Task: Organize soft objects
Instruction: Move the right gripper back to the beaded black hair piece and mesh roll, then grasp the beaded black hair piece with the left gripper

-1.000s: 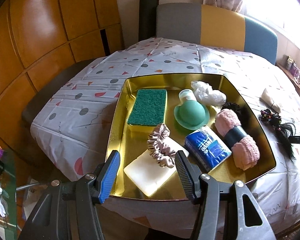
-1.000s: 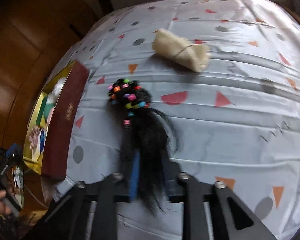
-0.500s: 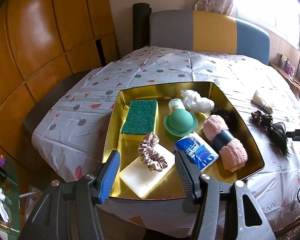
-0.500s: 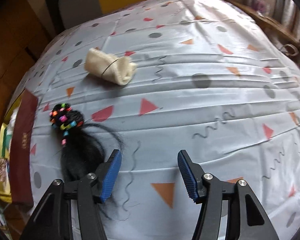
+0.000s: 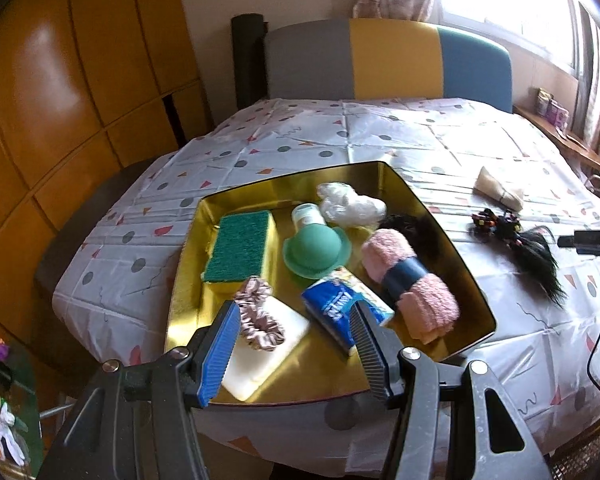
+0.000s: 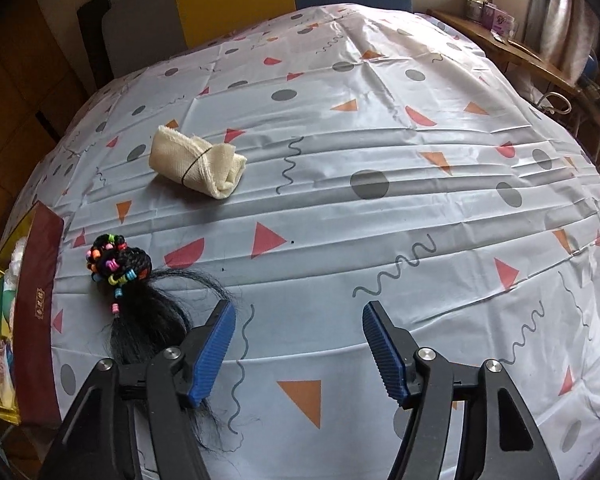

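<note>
While the right gripper (image 6: 298, 344) is being held low over the worktop (image 6: 380, 152) with its jaws spread wide and empty, the black beaded hairpiece (image 6: 140, 300) is lying just left of the left jaw, outside the gap, its long axis running from the beaded knot on the far side back toward the camera. Well clear of it, the left gripper (image 5: 294, 346) is being held above the gold tray (image 5: 452, 248), jaws open on nothing, so the right is judged the nearer.
</note>
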